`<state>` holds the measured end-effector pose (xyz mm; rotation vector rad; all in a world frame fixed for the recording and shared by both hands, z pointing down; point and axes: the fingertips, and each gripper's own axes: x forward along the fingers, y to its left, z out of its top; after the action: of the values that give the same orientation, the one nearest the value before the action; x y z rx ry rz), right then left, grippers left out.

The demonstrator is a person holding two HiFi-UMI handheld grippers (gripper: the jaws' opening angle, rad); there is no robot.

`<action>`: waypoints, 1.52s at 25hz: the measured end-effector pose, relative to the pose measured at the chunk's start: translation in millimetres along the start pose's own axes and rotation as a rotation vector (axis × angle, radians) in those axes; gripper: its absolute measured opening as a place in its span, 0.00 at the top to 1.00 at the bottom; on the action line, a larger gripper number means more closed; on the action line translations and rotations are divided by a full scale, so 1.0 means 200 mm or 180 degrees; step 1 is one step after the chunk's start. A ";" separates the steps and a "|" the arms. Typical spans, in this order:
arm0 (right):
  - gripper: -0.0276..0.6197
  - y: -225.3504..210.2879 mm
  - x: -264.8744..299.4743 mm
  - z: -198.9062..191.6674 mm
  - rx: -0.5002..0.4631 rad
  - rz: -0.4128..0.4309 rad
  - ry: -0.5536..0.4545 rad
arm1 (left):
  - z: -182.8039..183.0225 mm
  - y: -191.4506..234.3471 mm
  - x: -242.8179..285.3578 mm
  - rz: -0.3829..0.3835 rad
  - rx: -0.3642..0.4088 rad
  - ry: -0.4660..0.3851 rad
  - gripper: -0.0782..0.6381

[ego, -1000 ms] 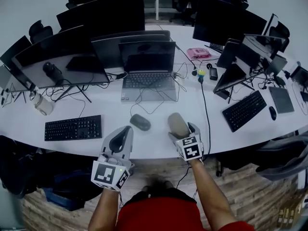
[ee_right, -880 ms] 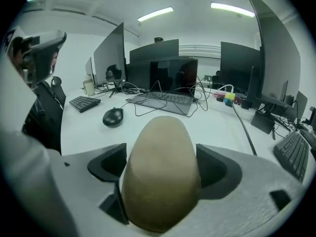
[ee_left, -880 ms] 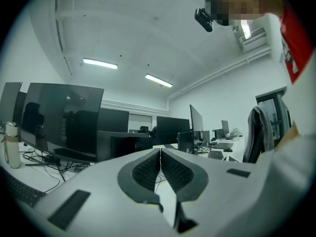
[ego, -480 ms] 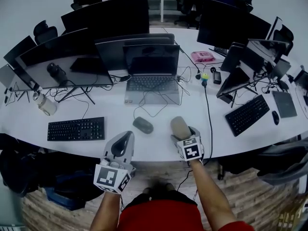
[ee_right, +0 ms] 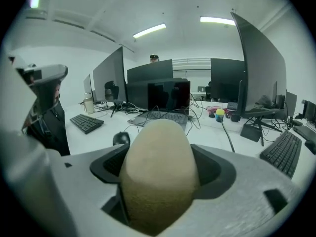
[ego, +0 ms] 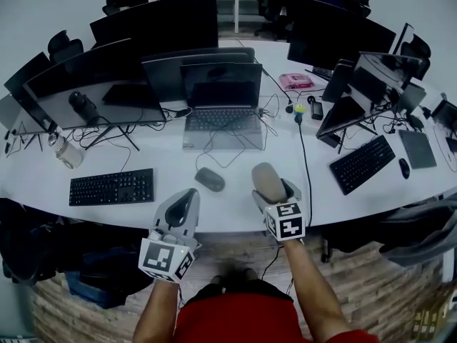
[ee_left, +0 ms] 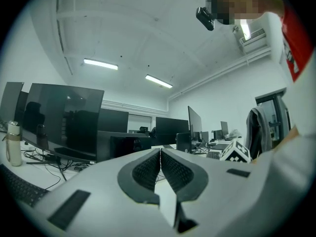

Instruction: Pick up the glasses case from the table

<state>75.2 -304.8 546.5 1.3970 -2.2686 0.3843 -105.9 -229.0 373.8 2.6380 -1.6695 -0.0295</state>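
- I'm closing my right gripper point(ee_right: 159, 168) jaws on the glasses case point(ee_right: 158, 152). It is a beige, rounded, oblong shell with a fine grain, and the pads are pressing both its sides.
- I'm holding it over the near edge of the white table point(ego: 228, 209), right of the dark mouse point(ego: 210, 179).
- My left gripper point(ee_left: 160, 168) jaws are meeting on nothing.
- My right gripper's cube point(ego: 284, 220) is showing black-and-white squares, and the keyboard point(ego: 111, 186) keys are too small to read.
- The case's grain is showing only in the right gripper view, and the floor point(ego: 357, 291) only in the head view.

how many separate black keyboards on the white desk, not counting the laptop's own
2. The left black keyboard lies near the desk's front edge, before the big left monitor. The right black keyboard lies angled at the right end. More may be hidden behind the monitors.
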 end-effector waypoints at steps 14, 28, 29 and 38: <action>0.36 0.21 -0.54 0.52 0.0000 0.0194 -0.0867 | 0.11 -0.14 -0.01 -0.0210 0.0031 -0.0149 0.88; 0.36 0.24 -0.76 0.56 -0.0028 0.0140 -0.1058 | 0.16 -0.20 -0.04 -0.0285 0.0027 -0.0199 0.88; 0.36 0.24 -0.76 0.55 -0.0023 0.0139 -0.1050 | 0.15 -0.20 -0.05 -0.0294 0.0033 -0.0192 0.88; 0.36 0.24 -0.77 0.54 -0.0022 0.0112 -0.1041 | 0.16 -0.22 -0.05 -0.0345 0.0070 -0.0166 0.88</action>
<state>67.9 -214.3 374.6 1.5105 -2.5522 0.1671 -70.9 -201.0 340.4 2.7646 -1.5480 -0.0826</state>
